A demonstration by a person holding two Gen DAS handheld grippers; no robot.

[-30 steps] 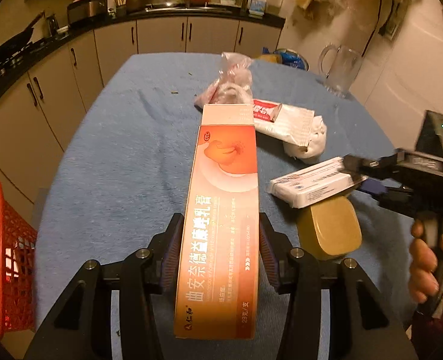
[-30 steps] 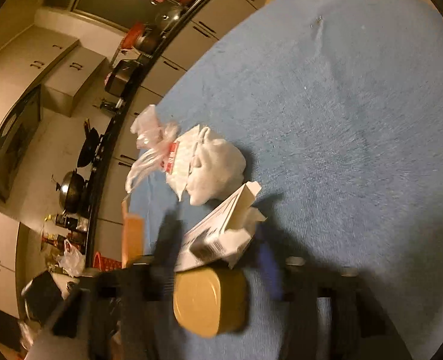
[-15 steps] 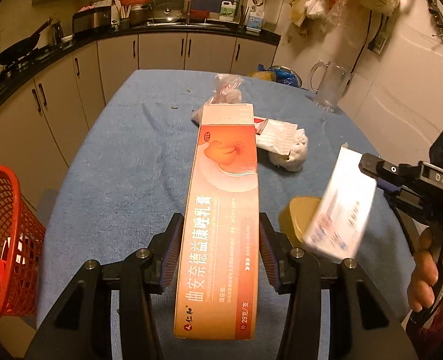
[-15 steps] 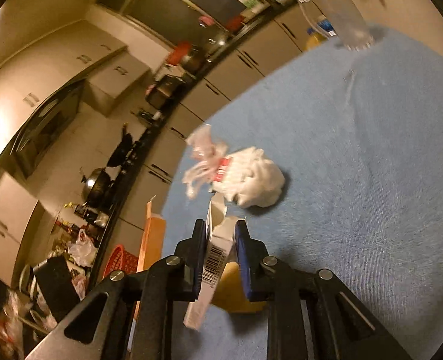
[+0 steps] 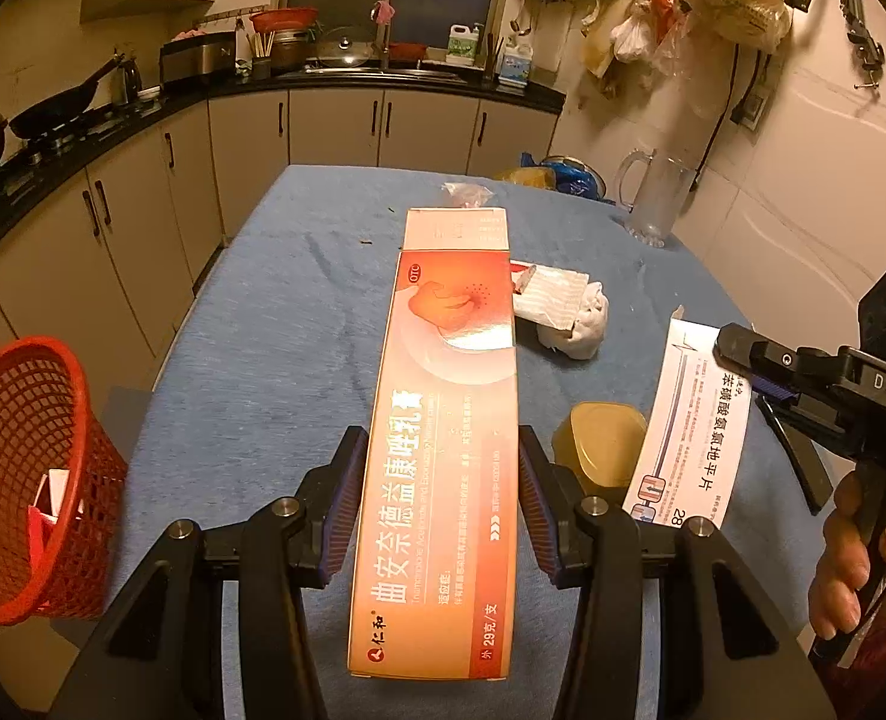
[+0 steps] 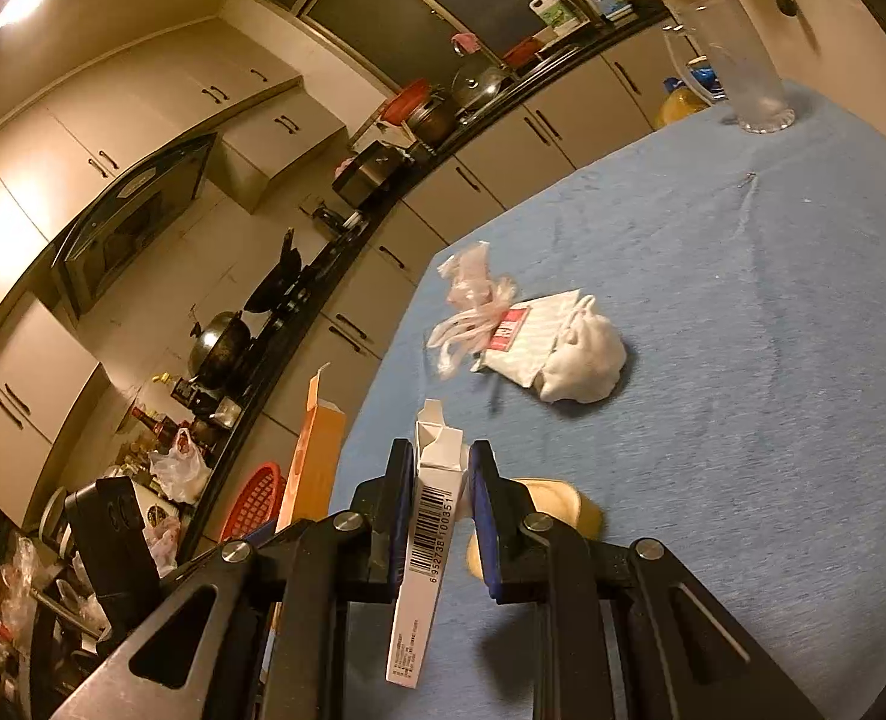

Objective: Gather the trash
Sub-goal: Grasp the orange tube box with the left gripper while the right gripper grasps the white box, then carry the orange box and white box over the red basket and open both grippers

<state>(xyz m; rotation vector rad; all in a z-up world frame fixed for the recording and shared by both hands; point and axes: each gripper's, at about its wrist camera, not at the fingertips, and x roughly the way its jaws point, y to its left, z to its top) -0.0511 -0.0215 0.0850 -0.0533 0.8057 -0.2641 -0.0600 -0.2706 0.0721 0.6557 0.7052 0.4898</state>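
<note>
My left gripper [image 5: 441, 444] is shut on a long orange carton [image 5: 455, 312], held lengthwise above the blue-covered table [image 5: 275, 330]. To the right, my right gripper [image 5: 743, 372] is shut on a flat white medicine box [image 5: 689, 438], which stands on edge in the air. In the right wrist view the same white box [image 6: 431, 516] sits pinched between the blue pads of the right gripper [image 6: 442, 456], barcode facing the camera. The orange carton [image 6: 314, 456] shows at its left. A red mesh basket [image 5: 17, 480] stands on the floor left of the table.
On the table lie a yellow lid-like container [image 5: 599, 444], a white packet with crumpled tissue [image 5: 563, 312] and a crumpled plastic bag [image 6: 473, 300]. A glass jug [image 5: 653, 204] stands at the far right corner. Kitchen cabinets run behind. A hand grips the right tool.
My right gripper closed on the white box, lifted it off the table and rolled it from flat onto its edge. My left gripper rose slightly with the orange carton.
</note>
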